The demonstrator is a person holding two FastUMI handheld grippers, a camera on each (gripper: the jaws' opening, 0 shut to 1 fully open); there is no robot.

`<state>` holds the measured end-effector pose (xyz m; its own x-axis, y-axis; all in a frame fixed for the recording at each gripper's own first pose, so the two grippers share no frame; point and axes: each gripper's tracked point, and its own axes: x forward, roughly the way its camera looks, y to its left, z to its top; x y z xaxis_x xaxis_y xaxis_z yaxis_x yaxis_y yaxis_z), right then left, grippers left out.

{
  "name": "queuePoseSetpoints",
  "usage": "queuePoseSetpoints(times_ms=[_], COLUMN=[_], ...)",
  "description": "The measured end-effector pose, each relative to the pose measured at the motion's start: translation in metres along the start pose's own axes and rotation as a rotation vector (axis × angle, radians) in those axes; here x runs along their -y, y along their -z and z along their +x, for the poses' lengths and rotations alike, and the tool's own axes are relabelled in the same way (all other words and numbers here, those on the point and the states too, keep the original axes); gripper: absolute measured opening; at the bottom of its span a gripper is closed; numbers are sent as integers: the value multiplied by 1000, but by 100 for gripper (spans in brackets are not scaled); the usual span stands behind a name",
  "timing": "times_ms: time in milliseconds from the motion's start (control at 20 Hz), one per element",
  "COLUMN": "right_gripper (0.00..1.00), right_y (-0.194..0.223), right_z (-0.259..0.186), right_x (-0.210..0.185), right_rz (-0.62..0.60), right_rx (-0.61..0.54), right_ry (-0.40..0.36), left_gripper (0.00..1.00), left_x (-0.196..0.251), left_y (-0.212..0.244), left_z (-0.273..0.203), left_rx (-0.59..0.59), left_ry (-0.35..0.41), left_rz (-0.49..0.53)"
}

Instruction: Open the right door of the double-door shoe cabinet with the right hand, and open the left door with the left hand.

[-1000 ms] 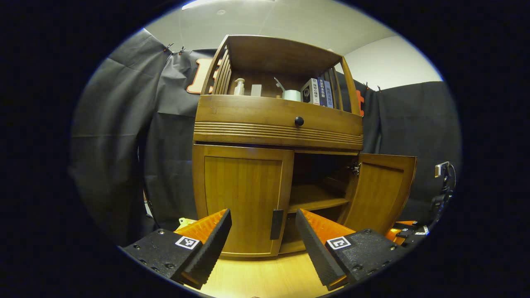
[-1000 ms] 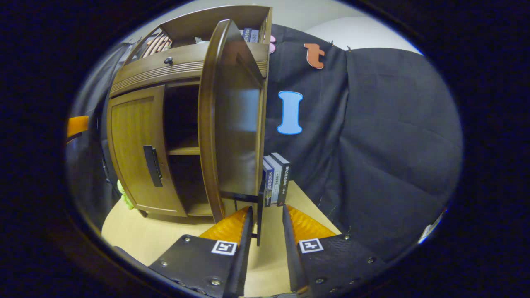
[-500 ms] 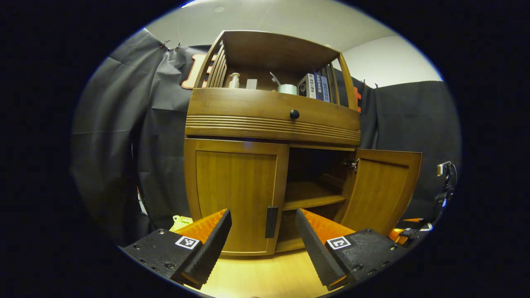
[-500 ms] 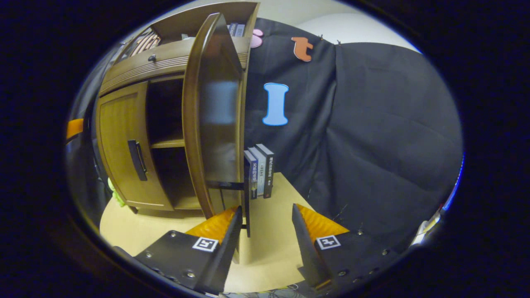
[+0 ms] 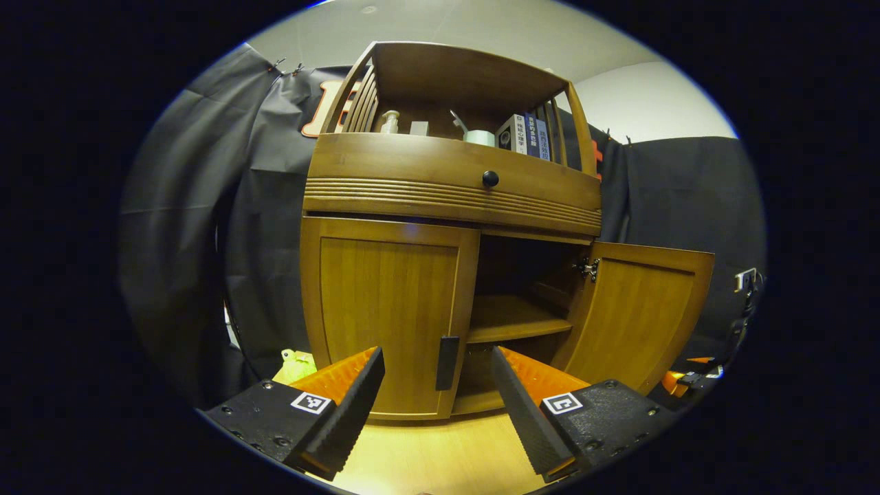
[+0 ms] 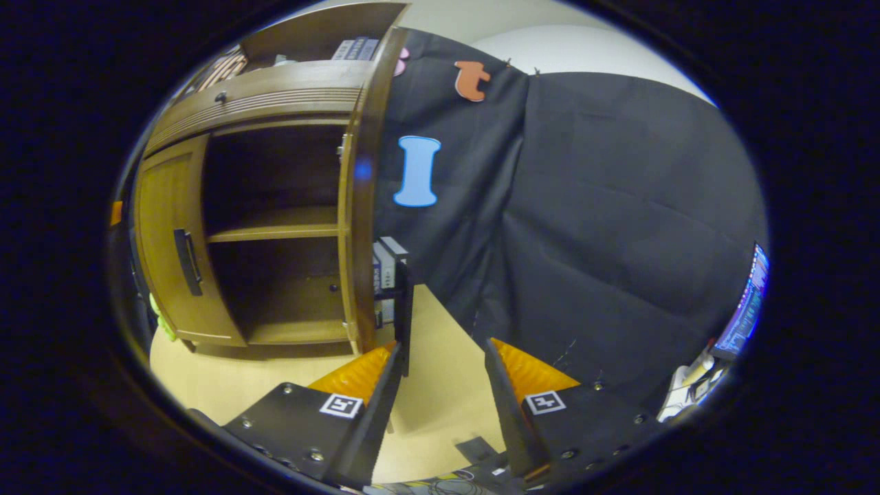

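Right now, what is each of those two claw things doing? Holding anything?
Left gripper: open, holding nothing, facing the closed left door's handle.
Right gripper: open, holding nothing, beside the opened right door.

Books (image 5: 527, 135), a pump bottle (image 5: 390, 122) up top — more books (image 6: 386, 271) stand on the floor
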<state>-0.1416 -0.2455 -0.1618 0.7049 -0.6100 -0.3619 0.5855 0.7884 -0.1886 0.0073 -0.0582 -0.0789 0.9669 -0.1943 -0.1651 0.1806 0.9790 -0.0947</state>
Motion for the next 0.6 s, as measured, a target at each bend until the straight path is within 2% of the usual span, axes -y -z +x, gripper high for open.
queuePoseSetpoints(times_ms=[50, 150, 200, 250, 350, 450, 500, 600], right_gripper=[68, 75, 91, 95, 91, 95, 92, 95], right_y=[-1, 1, 3, 2, -5, -10, -15, -35], right_z=[-1, -2, -2, -1, -3, -9, -13, -22], right_x=[1, 1, 1, 2, -3, -1, -2, -1], right_rz=[23, 70, 85, 97, 124, 132, 136, 145], right_rx=[0, -14, -17, -10, 1, 13, 23, 62], right_ry=[-19, -47, -43, -37, -46, -59, -69, -76], left_gripper=[92, 96, 92, 92, 96, 96, 92, 96], left_x=[0, -1, -1, -3, -4, -4, -4, -4], left_y=[3, 9, 14, 19, 27, 33, 36, 40], left_z=[1, 5, 7, 9, 16, 23, 28, 37], left_rx=[-7, -29, -45, -61, -87, -106, -115, -127], left_ry=[-1, -6, -13, -18, -23, -24, -28, -33], left_rz=[-4, -9, -11, -13, -19, -21, -17, -13])
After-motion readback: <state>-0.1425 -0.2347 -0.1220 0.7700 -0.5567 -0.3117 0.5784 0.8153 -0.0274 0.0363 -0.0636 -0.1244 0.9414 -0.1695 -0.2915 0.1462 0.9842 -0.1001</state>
